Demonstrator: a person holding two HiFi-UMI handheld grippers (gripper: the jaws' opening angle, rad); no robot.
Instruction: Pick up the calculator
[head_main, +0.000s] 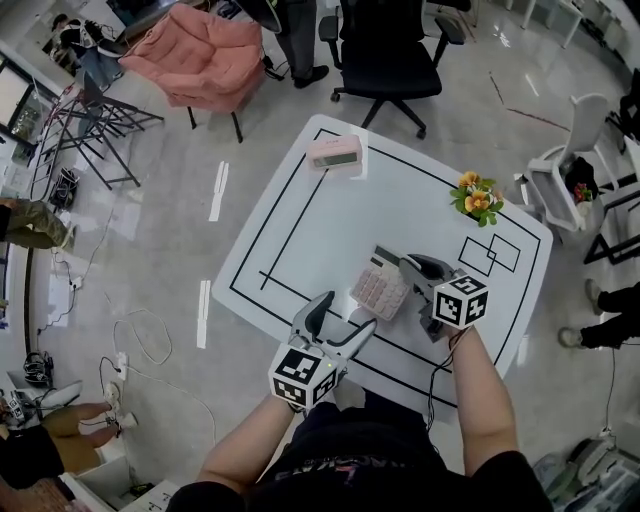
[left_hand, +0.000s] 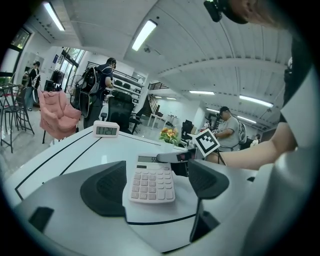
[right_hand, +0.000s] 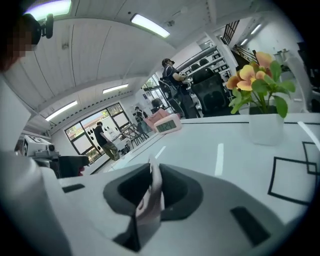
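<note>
Broadly, a glossy grey floor (head_main: 150, 200) is spreading all round the white table (head_main: 300, 240), with loose cables (head_main: 140, 340) trailing over it off the table's left side. The table, its top ruled with black lines, is standing in an open workroom lit by ceiling strip lights. Beyond the table's far edge a black office chair (head_main: 385, 50) and a pink armchair (head_main: 205, 55) are standing. At the table's far edge a pink clock (head_main: 335, 153) is sitting, and near its right edge a small pot of orange flowers (head_main: 477, 197) is standing. The calculator (head_main: 378, 290) is sitting keys up over the table's near right part; whether it is touching the top I cannot tell. The right gripper (head_main: 408, 268) is clamping the calculator's right side, near the display, between its jaws. The left gripper (head_main: 340, 318) is hovering over the table's near edge, just short of the calculator, its jaws spread and gripping nothing.
</note>
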